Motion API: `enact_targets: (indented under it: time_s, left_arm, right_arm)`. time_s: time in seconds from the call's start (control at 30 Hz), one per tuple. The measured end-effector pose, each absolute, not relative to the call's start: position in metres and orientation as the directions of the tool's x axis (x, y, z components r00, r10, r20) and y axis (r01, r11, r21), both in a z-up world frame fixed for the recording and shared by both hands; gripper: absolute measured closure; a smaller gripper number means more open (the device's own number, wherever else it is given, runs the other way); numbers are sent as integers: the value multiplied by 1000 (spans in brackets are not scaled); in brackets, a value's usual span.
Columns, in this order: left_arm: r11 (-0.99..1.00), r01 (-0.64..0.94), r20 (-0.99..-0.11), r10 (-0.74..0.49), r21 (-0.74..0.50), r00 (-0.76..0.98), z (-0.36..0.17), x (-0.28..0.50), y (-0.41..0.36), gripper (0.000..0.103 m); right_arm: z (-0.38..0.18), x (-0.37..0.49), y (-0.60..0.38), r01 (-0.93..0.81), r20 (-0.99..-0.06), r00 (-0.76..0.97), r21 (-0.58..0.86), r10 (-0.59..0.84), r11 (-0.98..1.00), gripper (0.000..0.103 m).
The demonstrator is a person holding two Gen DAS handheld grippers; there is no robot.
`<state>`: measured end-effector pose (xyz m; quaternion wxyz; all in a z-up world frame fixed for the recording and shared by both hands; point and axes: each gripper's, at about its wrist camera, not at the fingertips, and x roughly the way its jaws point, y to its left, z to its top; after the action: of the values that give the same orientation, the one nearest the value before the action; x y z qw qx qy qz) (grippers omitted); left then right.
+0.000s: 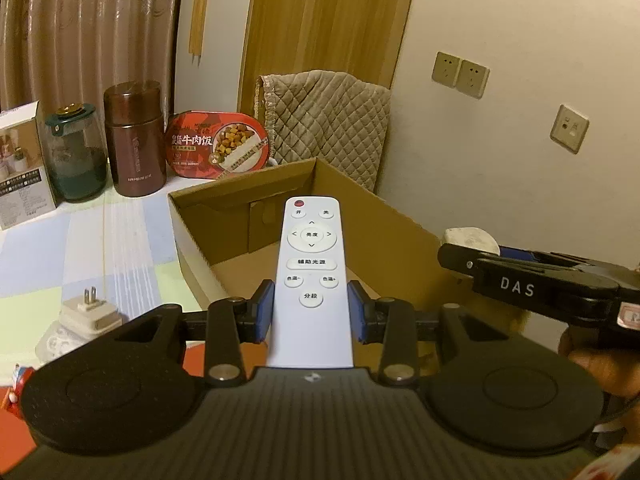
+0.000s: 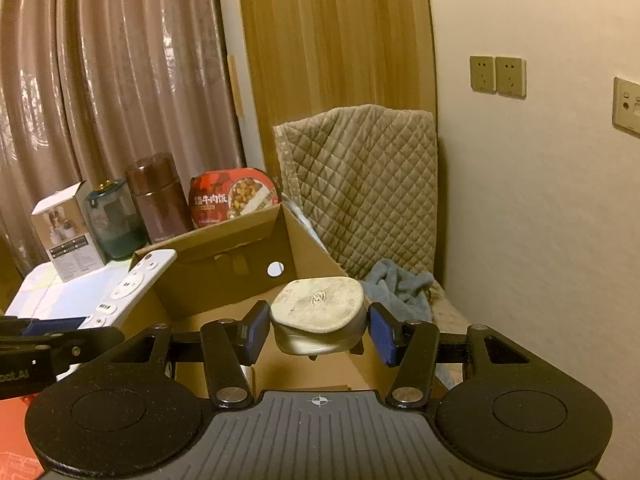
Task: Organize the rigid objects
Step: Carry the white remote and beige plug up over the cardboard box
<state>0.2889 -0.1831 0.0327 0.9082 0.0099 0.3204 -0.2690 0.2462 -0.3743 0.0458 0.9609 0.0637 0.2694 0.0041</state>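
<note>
Left wrist view has the left tongs (image 1: pixel 311 312) clamped on a white remote (image 1: pixel 311 276), held over the open cardboard box (image 1: pixel 240 196), likely for dropping in; right tongs (image 2: pixel 318 330) grip a worn grey case (image 2: pixel 318 312) above the same box

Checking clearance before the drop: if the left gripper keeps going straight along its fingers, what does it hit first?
Likely the cardboard box's inner far wall. The left gripper holds the white remote pointing over the open box; nothing else shows in that line, though depth is unclear.
</note>
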Motion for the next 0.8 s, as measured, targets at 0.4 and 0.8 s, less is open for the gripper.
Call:
enact_targets:
  time_s: [0.4, 0.8]
  left_arm:
    - [867, 479, -620, -452, -136, 641, 19, 321, -201, 70]
    - [879, 459, -640, -428, -129, 638, 9, 355, -204, 70]
  right_arm:
    - [33, 279, -366, 5, -557, 829, 112, 59, 994, 53]
    - [24, 305, -363, 24, -594, 801, 155, 74, 988, 53]
